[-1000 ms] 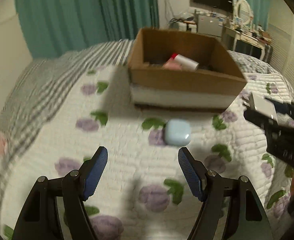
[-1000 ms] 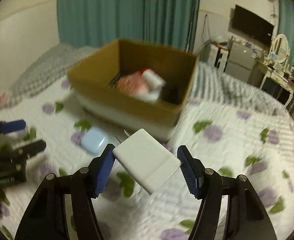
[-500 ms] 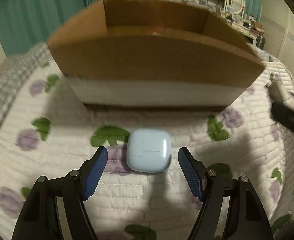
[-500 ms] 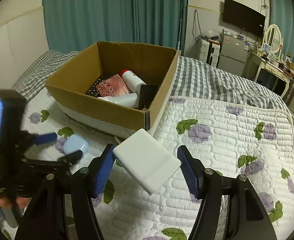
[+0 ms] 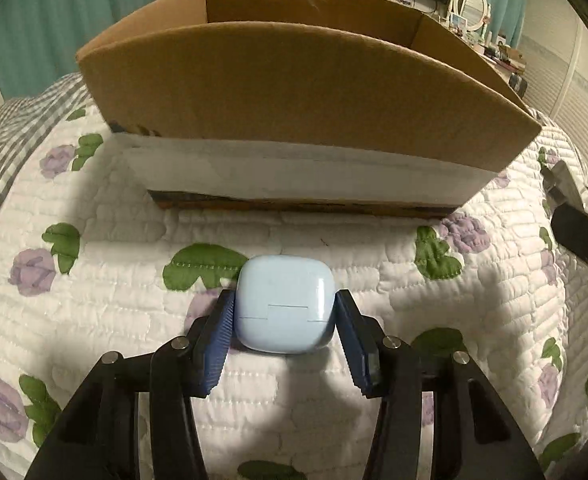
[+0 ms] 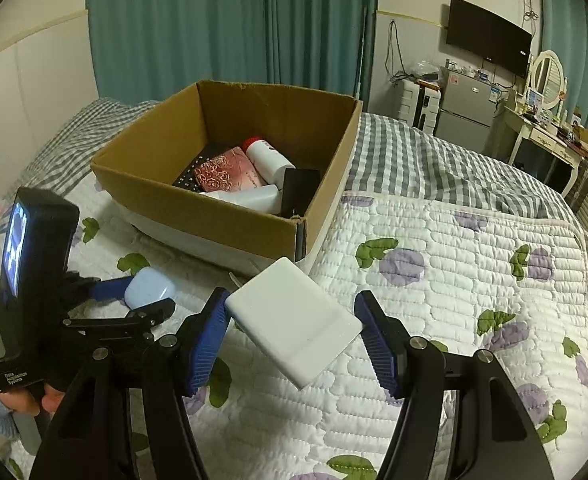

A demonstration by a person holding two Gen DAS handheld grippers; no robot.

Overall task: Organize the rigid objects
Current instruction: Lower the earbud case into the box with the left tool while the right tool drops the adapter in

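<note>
A light blue earbud case [image 5: 283,304] lies on the floral quilt just in front of the open cardboard box [image 5: 294,92]. My left gripper [image 5: 283,312] has closed on the case, both blue pads against its sides; it also shows in the right wrist view [image 6: 147,288]. My right gripper [image 6: 294,326] is shut on a white flat charger block [image 6: 294,320] and holds it tilted above the quilt, near the box's corner [image 6: 300,236]. The box holds a white bottle with a red cap [image 6: 265,158], a pink patterned item [image 6: 223,172] and other objects.
The white floral quilt [image 6: 454,280] covers the bed, with a grey checked blanket [image 6: 414,160] behind. A fridge [image 6: 466,108] and a dressing table [image 6: 546,128] stand at the back right. Teal curtains [image 6: 213,20] hang behind the box.
My left gripper moved forward to the blue case and closed its fingers on it. My right gripper kept hold of the white block and barely moved.
</note>
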